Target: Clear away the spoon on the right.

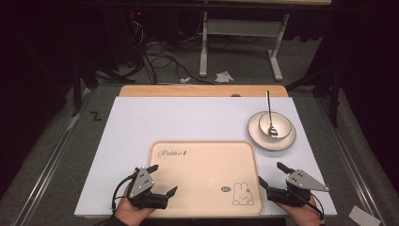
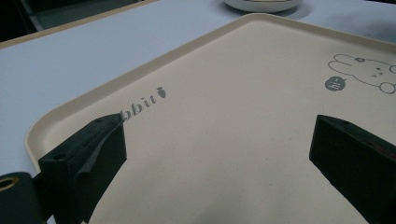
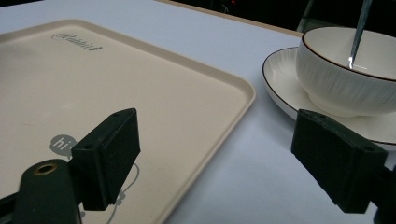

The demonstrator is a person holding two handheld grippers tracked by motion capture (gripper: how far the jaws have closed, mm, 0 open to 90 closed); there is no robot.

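Tray [image 1: 202, 165], beige with rabbit print, lies bare on white table [image 1: 141, 122] near front edge. Bowl [image 1: 275, 125] on saucer [image 1: 263, 139] far right, spoon [image 1: 269, 113] inside. Left hand-held gripper [image 1: 163, 179] and right hand-held gripper [image 1: 270, 174] both gape wide, holding nothing, flanking tray.

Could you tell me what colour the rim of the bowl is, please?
The bowl is white with a thin dark brown rim line, clearest in the right gripper view.

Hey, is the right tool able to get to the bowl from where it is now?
Probably yes: the right tool is open, and bare mat lies between it and the bowl on its saucer.
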